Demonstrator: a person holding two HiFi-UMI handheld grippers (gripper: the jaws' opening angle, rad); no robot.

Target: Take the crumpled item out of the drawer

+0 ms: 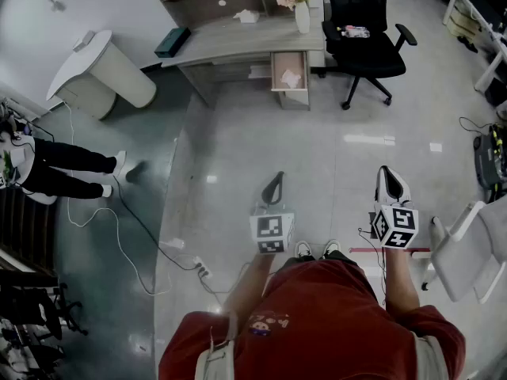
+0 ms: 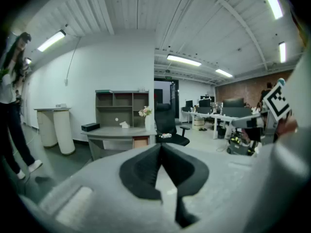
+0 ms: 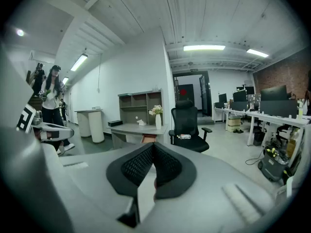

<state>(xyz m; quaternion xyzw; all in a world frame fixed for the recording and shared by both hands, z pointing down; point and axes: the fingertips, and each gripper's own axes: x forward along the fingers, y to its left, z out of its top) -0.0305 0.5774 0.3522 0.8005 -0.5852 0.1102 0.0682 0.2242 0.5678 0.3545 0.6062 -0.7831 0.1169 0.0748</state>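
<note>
The grey desk (image 1: 238, 42) stands far ahead across the floor, with its drawer (image 1: 290, 71) pulled open. A crumpled white item (image 1: 291, 78) lies inside the drawer. I hold both grippers low in front of my body, far from the desk. The left gripper (image 1: 276, 177) has its jaws together with nothing between them, and its own view shows the tips (image 2: 159, 147) meeting. The right gripper (image 1: 385, 170) also points toward the desk, its jaws (image 3: 153, 144) closed and empty. In both gripper views the drawer's front (image 2: 140, 142) (image 3: 148, 139) is small and distant.
A vase of flowers (image 1: 302, 10), a black box (image 1: 172, 42) and another crumpled white piece (image 1: 247, 16) sit on the desk. A black office chair (image 1: 360, 38) stands to its right. A white cabinet (image 1: 103, 70), a person (image 1: 55, 165) and floor cables (image 1: 119, 228) are left; a white chair (image 1: 467, 252) right.
</note>
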